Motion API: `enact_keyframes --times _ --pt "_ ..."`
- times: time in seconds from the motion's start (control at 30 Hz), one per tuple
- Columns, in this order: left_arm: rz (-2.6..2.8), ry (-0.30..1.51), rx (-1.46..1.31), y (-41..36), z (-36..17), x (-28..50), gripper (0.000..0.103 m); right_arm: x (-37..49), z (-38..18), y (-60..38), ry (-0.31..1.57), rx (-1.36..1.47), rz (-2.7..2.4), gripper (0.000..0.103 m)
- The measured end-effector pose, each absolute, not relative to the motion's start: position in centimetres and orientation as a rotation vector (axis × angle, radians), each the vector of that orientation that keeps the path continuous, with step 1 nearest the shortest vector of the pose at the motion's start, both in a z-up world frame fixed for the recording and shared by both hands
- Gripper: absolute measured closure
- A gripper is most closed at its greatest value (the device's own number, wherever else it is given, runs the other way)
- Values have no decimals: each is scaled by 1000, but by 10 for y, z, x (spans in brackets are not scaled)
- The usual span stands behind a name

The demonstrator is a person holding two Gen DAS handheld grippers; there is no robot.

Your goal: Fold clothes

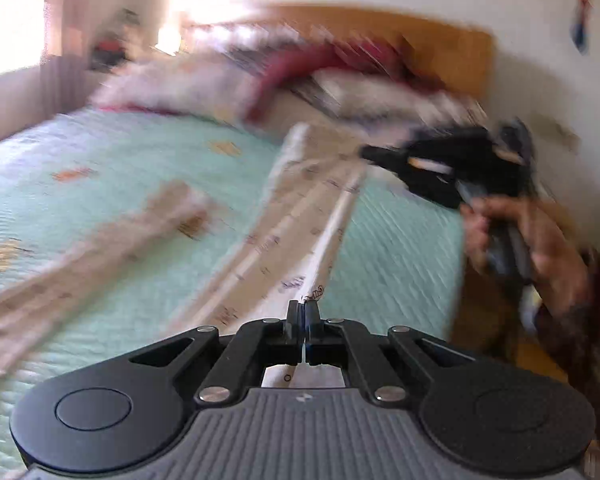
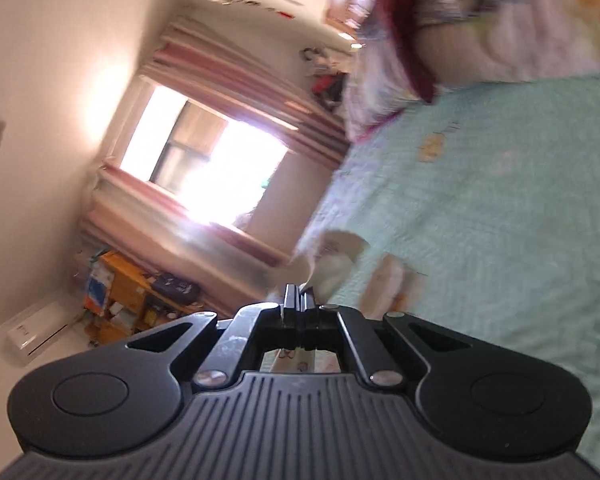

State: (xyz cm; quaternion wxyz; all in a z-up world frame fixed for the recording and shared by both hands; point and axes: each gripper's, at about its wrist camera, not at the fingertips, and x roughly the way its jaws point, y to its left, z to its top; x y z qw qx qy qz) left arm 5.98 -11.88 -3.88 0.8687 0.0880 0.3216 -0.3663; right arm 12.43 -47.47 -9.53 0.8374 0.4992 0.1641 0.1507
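Beige printed garment lies stretched along the mint bed, its near edge pinched in the closed left gripper; right-wrist view: right gripper clamped on the cloth's edge, lifted off the bed.

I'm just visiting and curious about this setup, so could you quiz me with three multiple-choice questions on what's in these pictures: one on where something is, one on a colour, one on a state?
1. Where does the pale printed garment lie?
A. on the bed
B. on the floor
C. on a chair

2. What colour is the bed cover?
A. dark blue
B. light green
C. black

3. How do the left gripper jaws stand?
A. wide open
B. shut on the garment
C. shut on a pillow

Answers:
1 A, it stretches across the quilted cover.
2 B, the quilting is pale mint green.
3 B, the pads pinch its pale fabric edge.
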Motion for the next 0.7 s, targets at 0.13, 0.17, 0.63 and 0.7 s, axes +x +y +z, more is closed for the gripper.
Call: enact_keyframes --times 0.13,0.17,0.63,0.7 --pt "-844 848 334 -163 -114 51 103 101 -162 -493 509 1040 169 102" --pt "-852 868 371 -170 -129 46 103 97 -174 -493 550 1010 131 102" --pt "-866 864 336 -167 -129 37 96 69 -150 -491 489 759 -68 93" --pt "-866 851 295 -159 -120 37 94 89 -136 -484 477 700 34 88"
